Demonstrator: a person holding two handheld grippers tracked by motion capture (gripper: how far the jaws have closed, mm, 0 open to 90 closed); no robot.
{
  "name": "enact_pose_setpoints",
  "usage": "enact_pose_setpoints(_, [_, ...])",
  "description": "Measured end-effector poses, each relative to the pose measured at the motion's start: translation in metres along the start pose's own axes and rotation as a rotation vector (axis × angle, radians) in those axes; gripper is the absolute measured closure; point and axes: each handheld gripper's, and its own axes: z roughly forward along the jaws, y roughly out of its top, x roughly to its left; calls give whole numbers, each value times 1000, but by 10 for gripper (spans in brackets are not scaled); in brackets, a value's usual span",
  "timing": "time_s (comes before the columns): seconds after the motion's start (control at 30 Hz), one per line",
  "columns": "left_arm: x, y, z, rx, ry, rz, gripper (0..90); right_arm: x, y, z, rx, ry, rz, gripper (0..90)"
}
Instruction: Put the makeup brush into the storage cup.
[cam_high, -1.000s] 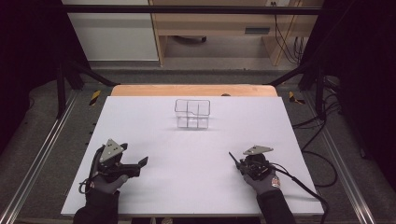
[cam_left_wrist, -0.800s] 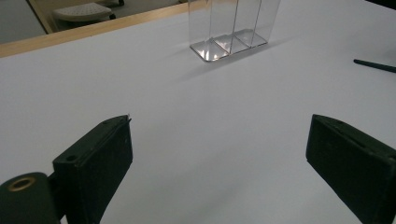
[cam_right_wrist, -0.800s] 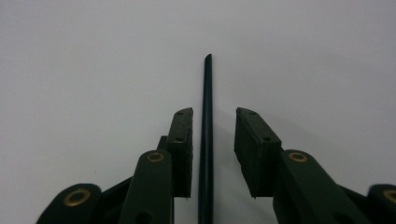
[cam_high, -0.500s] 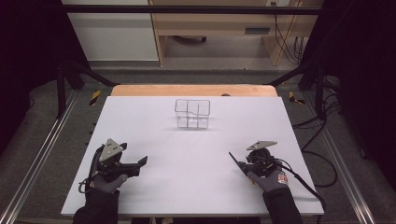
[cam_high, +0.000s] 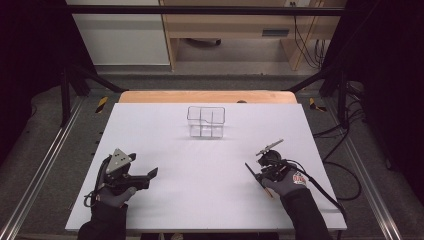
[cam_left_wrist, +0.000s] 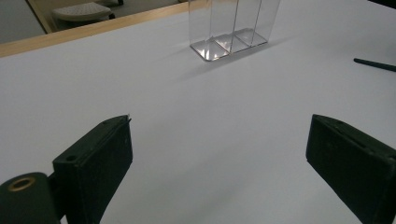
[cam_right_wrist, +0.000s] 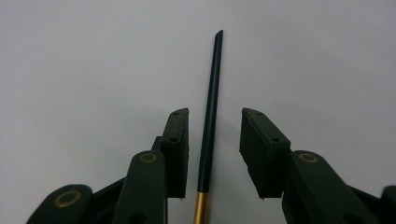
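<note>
We see the pen (cam_right_wrist: 210, 116) lying flat on the white table (cam_high: 200, 200), at its right front part, dark shaft with a gold band near the bottom of the right gripper view. Right gripper (cam_right_wrist: 212, 140) sits over it with jaws parted, pen running up between them. It lies just beside the left-hand finger (cam_right_wrist: 176, 149) in that view, maybe touching, we cannot tell; a clear gap separates it from the other finger (cam_right_wrist: 261, 149). Pen tip reaches past both fingertips onto bare table. So not gripped, jaws only straddle it

In the high view the pen (cam_high: 254, 175) shows as a thin dark line slanting out from under the right gripper (cam_high: 262, 167), which a gloved hand (cam_high: 287, 181) holds

Left gripper (cam_high: 145, 175) rests at the left front of the table, well apart from the pen, jaws wide open, nothing between them, fingers (cam_left_wrist: 98, 158) low over the bare surface. In the left gripper view the pen's tip (cam_left_wrist: 373, 64) shows at the right edge

Clear box (cam_high: 206, 121) with compartments stands upright mid-table toward the far edge, well apart from both grippers and from the pen
</note>
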Motion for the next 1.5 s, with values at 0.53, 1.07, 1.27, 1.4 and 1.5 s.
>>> enact_pose_setpoints(0.53, [0,0,1,4,-3,3,65,3,2,17,116,-3,-20,699])
enact_pose_setpoints(1.07, [-1,-1,2,11,-3,7,65,6,2,21,167,-4,1,832])
enact_pose_setpoints(1.27, [-1,-1,2,12,-4,6,65,6,3,21,166,-3,-2,835])
enact_pose_setpoints(1.4, [-1,0,2,10,-8,7,65,6,2,19,149,-12,-4,836])
enact_pose_setpoints(1.5, [-1,0,2,11,-7,6,65,7,3,13,103,-2,-9,836])
